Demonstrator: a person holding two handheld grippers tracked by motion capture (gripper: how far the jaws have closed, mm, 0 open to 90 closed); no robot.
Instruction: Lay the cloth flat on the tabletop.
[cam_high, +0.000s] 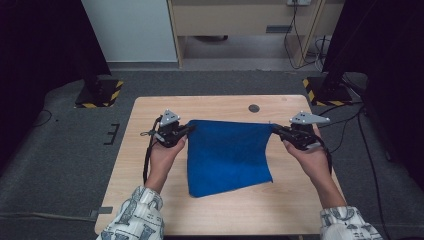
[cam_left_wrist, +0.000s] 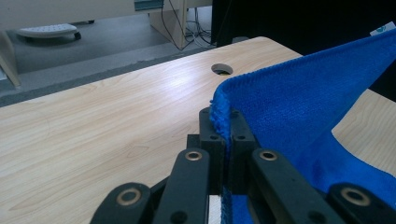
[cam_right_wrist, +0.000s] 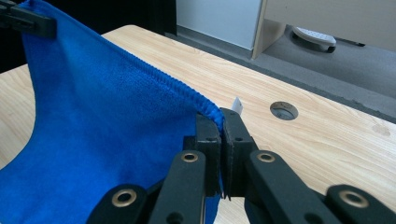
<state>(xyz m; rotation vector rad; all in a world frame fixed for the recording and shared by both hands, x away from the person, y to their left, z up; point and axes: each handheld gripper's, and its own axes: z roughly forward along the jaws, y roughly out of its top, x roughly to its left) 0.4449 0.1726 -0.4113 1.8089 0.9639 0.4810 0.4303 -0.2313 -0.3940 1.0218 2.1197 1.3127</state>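
Blue cloth (cam_high: 227, 155) at centre of the high view, top edge pulled taut between two corners, lower part draping onto the wooden table (cam_high: 150, 112); bottom hem looks to rest on the wood, though the fold there is hard to read. Left gripper (cam_high: 188, 129), left of centre, jaws clamped together on the cloth's left top corner (cam_left_wrist: 221, 112). Right gripper (cam_high: 275, 130), right of centre, jaws pinched on the other top corner (cam_right_wrist: 212, 113). Holding both corners apart likely keeps the cloth flat and square for a fold or spread. Cable hole (cam_high: 254, 108) sits just above the cloth.
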